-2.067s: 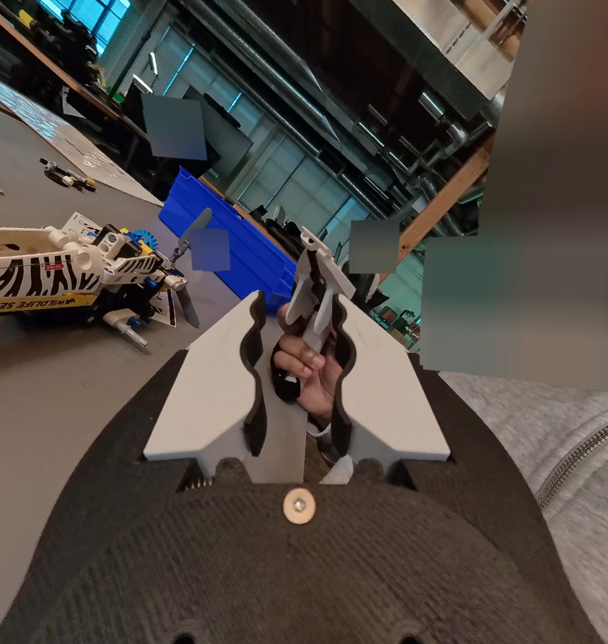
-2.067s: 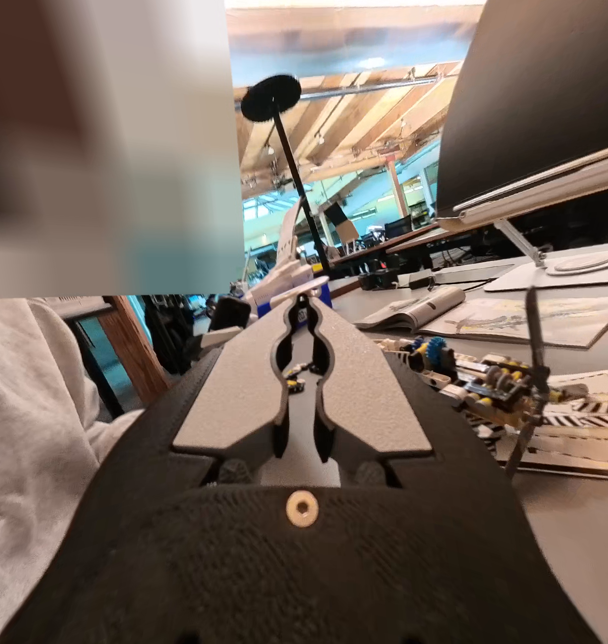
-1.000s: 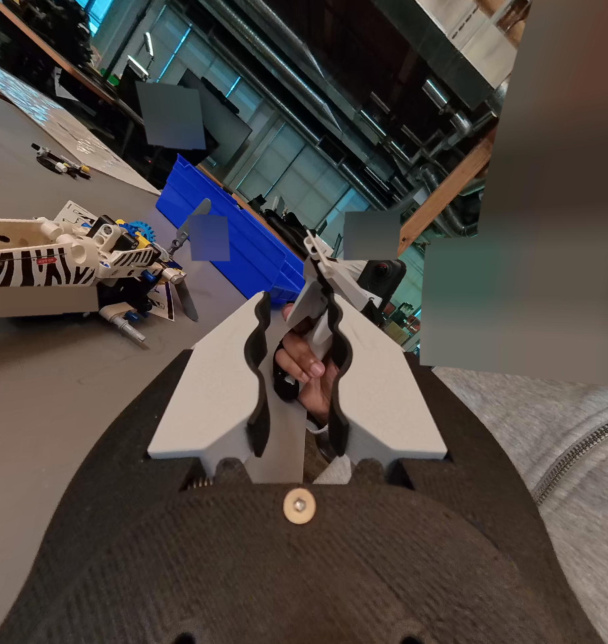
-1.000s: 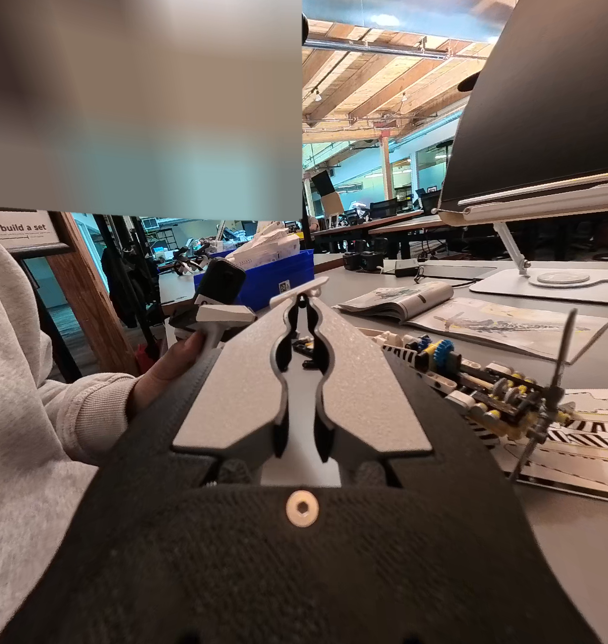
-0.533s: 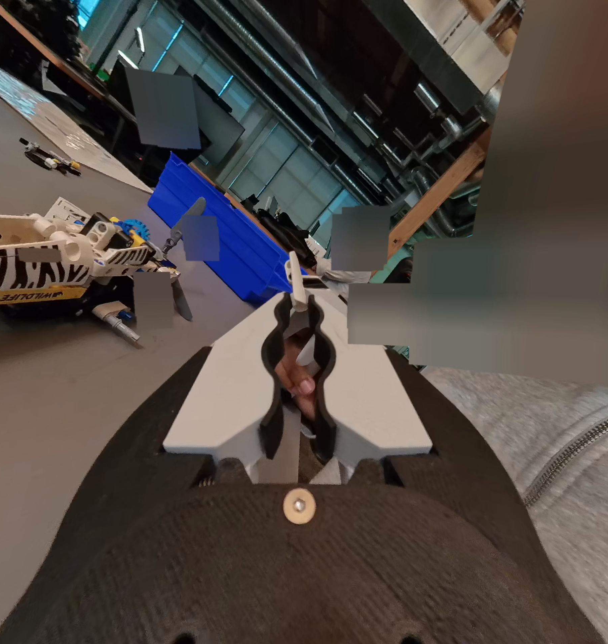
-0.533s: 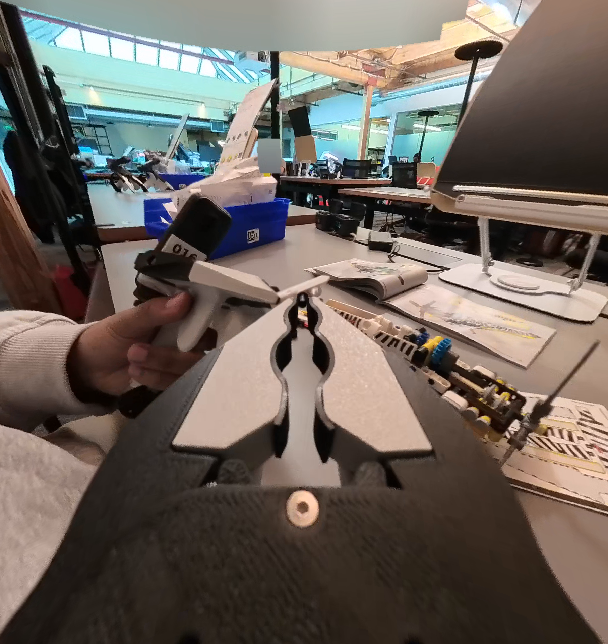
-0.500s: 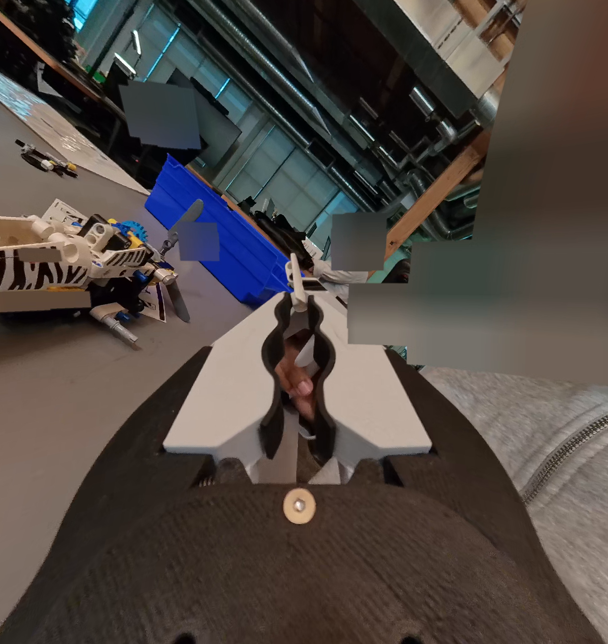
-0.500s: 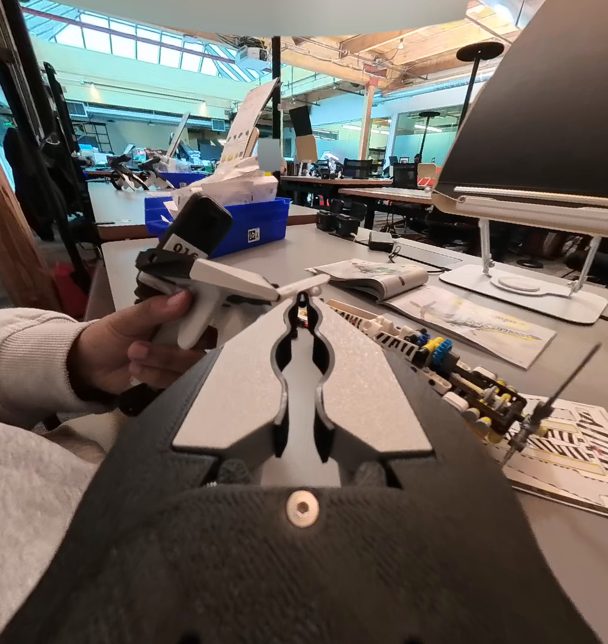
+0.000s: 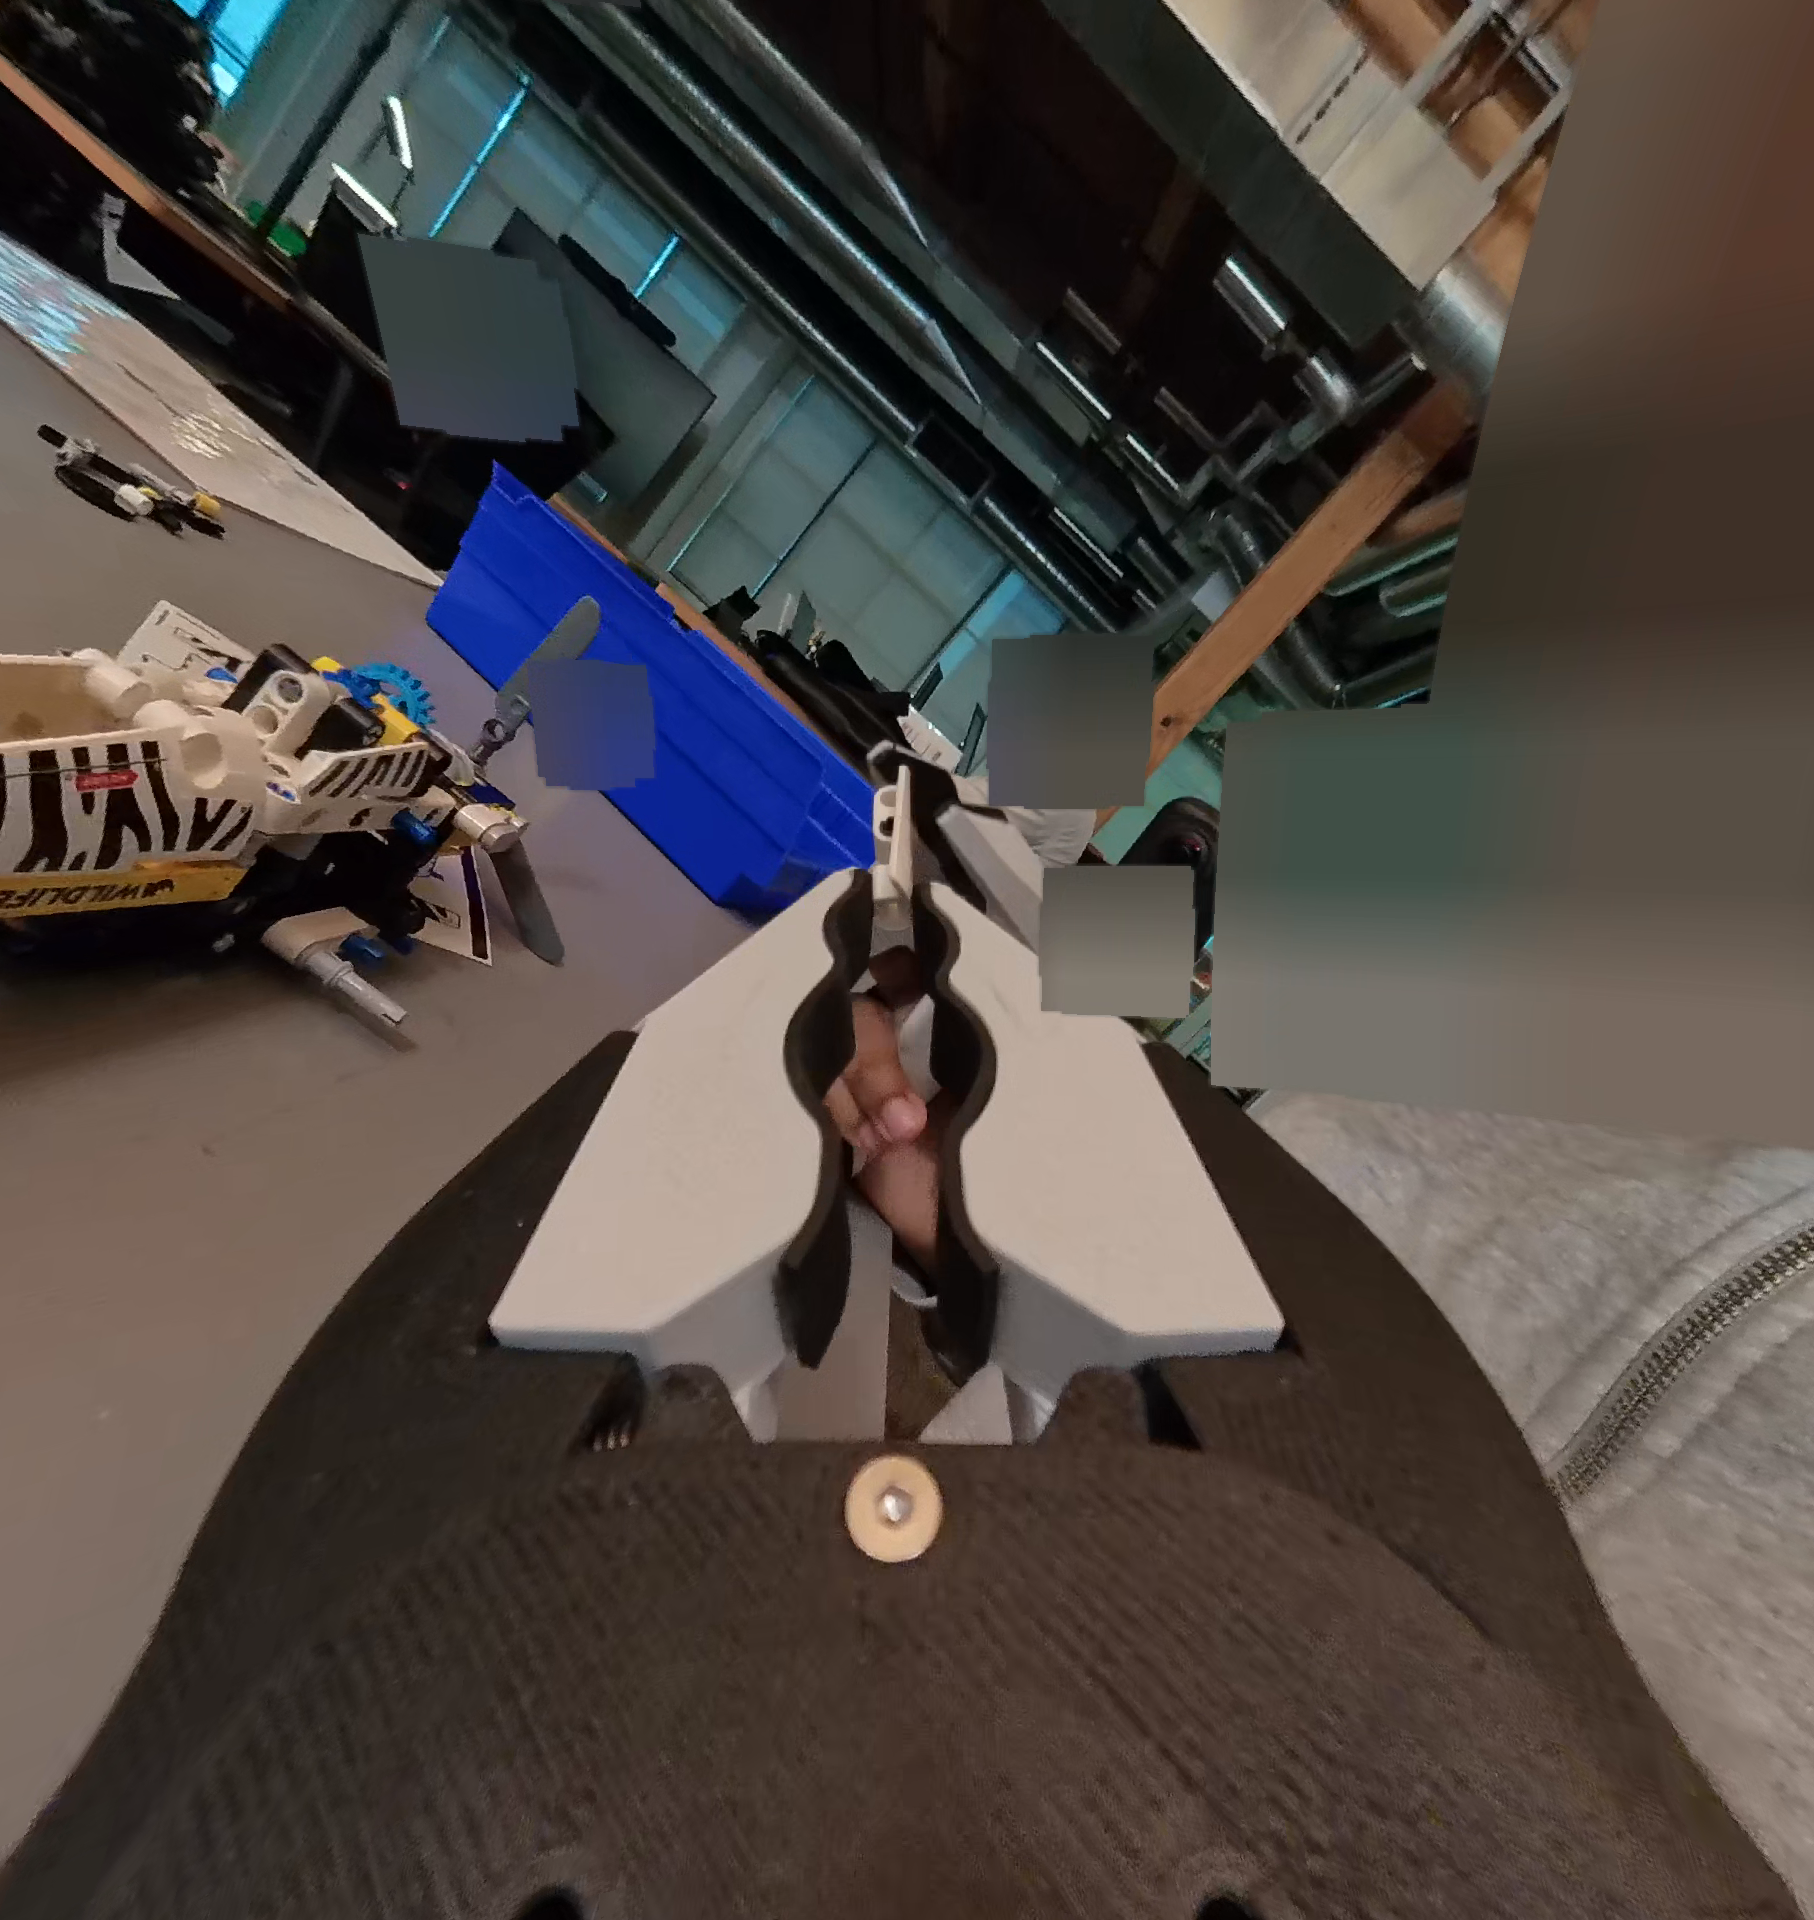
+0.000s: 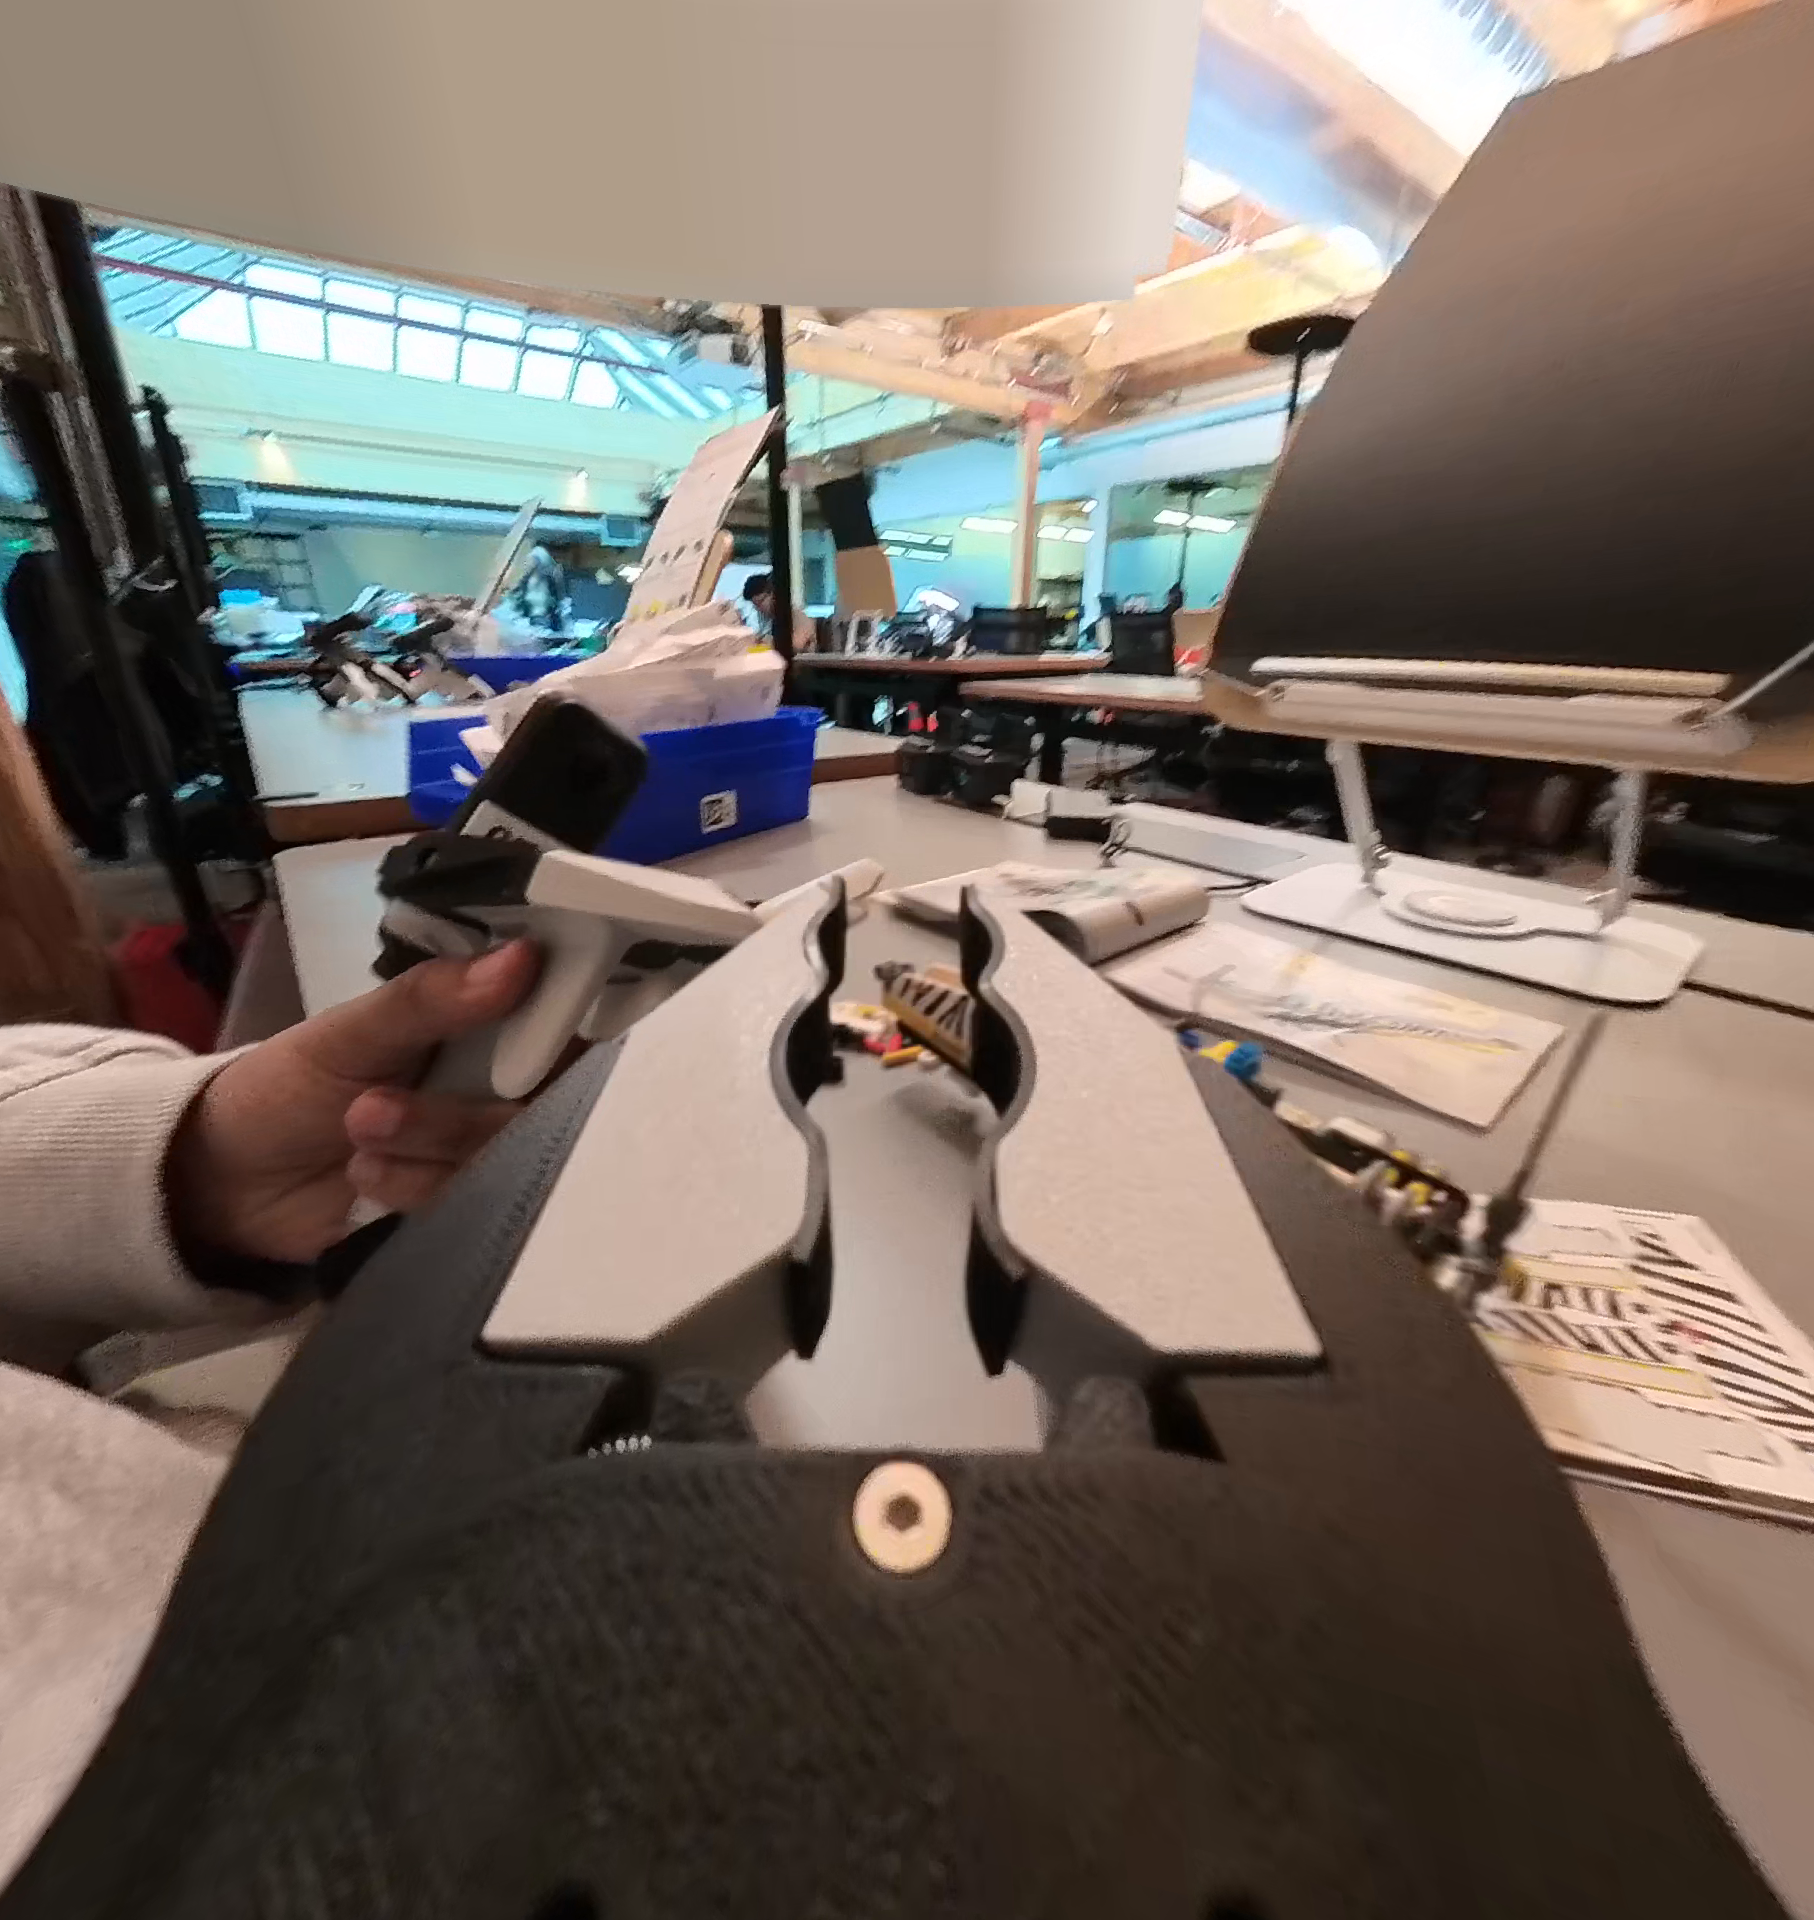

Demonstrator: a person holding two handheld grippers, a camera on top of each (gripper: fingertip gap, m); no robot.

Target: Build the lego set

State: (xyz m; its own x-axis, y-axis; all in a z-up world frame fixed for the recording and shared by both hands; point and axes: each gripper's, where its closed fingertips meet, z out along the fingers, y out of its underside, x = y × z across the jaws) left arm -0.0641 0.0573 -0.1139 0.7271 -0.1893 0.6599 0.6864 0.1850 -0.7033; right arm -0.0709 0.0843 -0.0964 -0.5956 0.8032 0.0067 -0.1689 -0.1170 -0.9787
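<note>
My left gripper point(image 9: 890, 902) is shut on a small white lego beam point(image 9: 888, 842) that sticks out past its tips, held in the air. In the right wrist view the left gripper point(image 10: 612, 914) shows at the left in a hand, with the white beam point(image 10: 853, 876) at its tip. My right gripper point(image 10: 901, 925) is open and empty, its left fingertip just beside that beam. The zebra-striped lego aircraft point(image 9: 155, 800) lies on the grey table to the left, and its propeller end point(image 10: 1402, 1184) shows in the right wrist view.
A blue bin point(image 9: 695, 758) stands behind the model. Loose lego pieces point(image 10: 882, 1029), an open instruction booklet point(image 10: 1329, 1008), a striped sticker sheet point(image 10: 1661, 1351) and a laptop stand point(image 10: 1485, 925) are on the table point(image 10: 1713, 1101). A grey sleeve point(image 9: 1609, 1351) is close by. Only a small space, under 4 cm, lies between the two pairs of fingers.
My left gripper closed on the white beam that the right gripper was holding. My right gripper has now opened and let go of it.
</note>
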